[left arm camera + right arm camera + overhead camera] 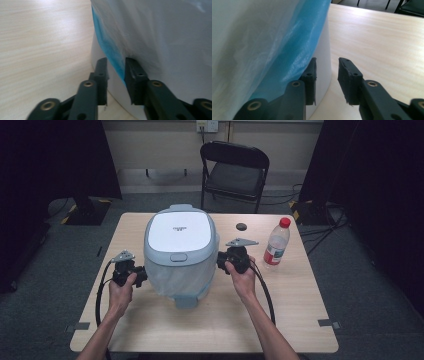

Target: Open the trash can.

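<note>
A white bin with a grey-rimmed lid (pixel 179 232) stands mid-table, and a thin bluish plastic bag (pixel 175 272) drapes over its lower body. My left gripper (pixel 143 276) is at the bin's left side. In the left gripper view its jaws (pixel 116 67) are shut on the bag's blue edge (pixel 107 47), beside the white bin wall (pixel 100 50). My right gripper (pixel 219 262) is at the bin's right side. In the right gripper view it (pixel 327 65) stands open, its left jaw against the bin wall (pixel 323 50); the bag (pixel 274 50) hangs just left of it, outside the jaws.
A clear bottle with a red cap (pixel 276 242) stands on the wooden table (pixel 280 310) to the right of my right hand. A small black disc (pixel 241 226) lies behind it. A black folding chair (pixel 234 170) stands beyond the table's far edge.
</note>
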{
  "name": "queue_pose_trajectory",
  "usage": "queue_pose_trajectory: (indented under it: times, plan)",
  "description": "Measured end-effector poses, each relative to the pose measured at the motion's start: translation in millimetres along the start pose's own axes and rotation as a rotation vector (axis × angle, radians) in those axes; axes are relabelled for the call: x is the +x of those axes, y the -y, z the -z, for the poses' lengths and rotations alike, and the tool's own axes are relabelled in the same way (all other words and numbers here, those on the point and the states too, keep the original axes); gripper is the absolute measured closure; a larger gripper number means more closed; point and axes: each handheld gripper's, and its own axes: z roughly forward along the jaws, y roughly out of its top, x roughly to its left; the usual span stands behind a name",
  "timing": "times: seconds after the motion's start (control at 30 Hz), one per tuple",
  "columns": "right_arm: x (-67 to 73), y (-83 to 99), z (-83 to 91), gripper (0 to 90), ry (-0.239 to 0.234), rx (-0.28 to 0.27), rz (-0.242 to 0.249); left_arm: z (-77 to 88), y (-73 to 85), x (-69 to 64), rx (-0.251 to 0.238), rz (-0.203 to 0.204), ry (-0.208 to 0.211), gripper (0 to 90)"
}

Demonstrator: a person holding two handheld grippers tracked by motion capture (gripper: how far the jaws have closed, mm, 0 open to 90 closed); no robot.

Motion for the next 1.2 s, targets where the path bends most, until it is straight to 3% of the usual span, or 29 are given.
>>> queue_pose_trajectory:
  times: [0.17, 0.23, 0.27, 0.33, 0.4, 0.43, 0.47, 0.5, 0.53, 0.57, 0.63, 0.67, 0.7, 0.73, 0.77, 0.8, 0.9, 1.0, 1.03, 1.07, 1.2]
  plan:
    - [9.3, 7.3, 10.0, 67.4, -0.015, 0.013, 0.006, 9.1, 6.8, -9.5, 0.009, -0.012, 0.014, 76.1]
    - [12.0, 8.0, 14.6, 67.4, -0.019, 0.03, 0.02, 12.0, 10.1, -19.5, 0.006, -0.037, -0.013, 79.9]
    - [13.0, 8.3, 17.3, 66.6, -0.024, 0.04, 0.02, 12.9, 10.9, -21.7, 0.006, -0.037, -0.025, 78.3]
    - [14.5, 8.7, 22.0, 61.8, -0.01, 0.062, 0.02, 12.1, 13.2, -19.4, -0.008, -0.019, -0.011, 73.3]
    - [13.1, 8.1, 22.9, 48.9, 0.014, 0.069, 0.023, 10.8, 14.2, -12.0, -0.014, -0.014, -0.004, 64.5]
    - [10.4, 7.1, 22.3, 41.8, 0.032, 0.075, 0.035, 10.4, 14.5, -9.5, -0.019, -0.018, 0.008, 61.3]
    - [7.5, 5.5, 21.2, 38.4, 0.045, 0.071, 0.101, 10.0, 15.3, -5.9, -0.023, -0.027, 0.017, 53.0]
    - [7.5, 5.5, 21.2, 38.4, 0.045, 0.071, 0.101, 9.6, 16.1, -2.3, -0.019, -0.026, 0.022, 53.0]
    - [5.5, 3.7, 22.6, 39.2, 0.048, 0.083, 0.107, 9.6, 17.3, 3.3, -0.011, -0.026, -0.009, 49.5]
    - [5.5, 3.7, 22.6, 39.2, 0.048, 0.083, 0.107, 9.6, 17.3, 3.3, -0.011, -0.026, -0.009, 48.8]
    - [2.8, 3.2, 28.5, 38.2, 0.043, 0.074, 0.096, 7.3, 20.2, 11.3, 0.035, -0.027, -0.037, 46.1]
    - [0.6, 3.8, 36.8, 35.8, 0.042, 0.069, 0.084, 5.1, 24.0, 16.2, 0.083, -0.036, -0.083, 42.4]
    - [0.6, 3.8, 36.8, 35.8, 0.042, 0.069, 0.084, 5.1, 24.0, 16.2, 0.083, -0.036, -0.083, 40.5]
    - [1.7, 4.2, 46.3, 27.0, 0.064, 0.081, 0.09, 3.2, 29.6, 20.0, 0.141, -0.032, -0.115, 38.9]
    - [1.7, 4.2, 46.3, 27.0, 0.064, 0.081, 0.09, 3.2, 29.6, 20.0, 0.141, -0.032, -0.115, 38.5]
    - [3.2, 4.2, 56.6, 28.5, 0.042, 0.085, 0.091, 1.5, 34.2, 18.2, 0.171, -0.06, -0.12, 35.8]
    - [6.5, 2.0, 66.4, 34.8, 0.027, 0.08, 0.096, -0.3, 39.9, 18.8, 0.179, -0.052, -0.131, 33.6]
    - [12.5, -5.6, 82.3, 45.9, -0.046, 0.036, 0.077, -5.9, 44.3, 19.0, 0.222, -0.087, -0.172, 33.0]
    - [15.1, -9.3, 87.0, 49.9, -0.043, 0.02, 0.09, -5.9, 45.8, 19.0, 0.209, -0.103, -0.18, 32.9]
    - [18.6, -17.1, 95.7, 56.4, -0.075, -0.012, 0.096, -5.7, 47.9, 18.1, 0.197, -0.115, -0.188, 33.0]
    - [25.5, -29.6, 107.2, 64.7, -0.107, -0.05, 0.125, -6.7, 51.9, 15.8, 0.179, -0.153, -0.203, 32.6]
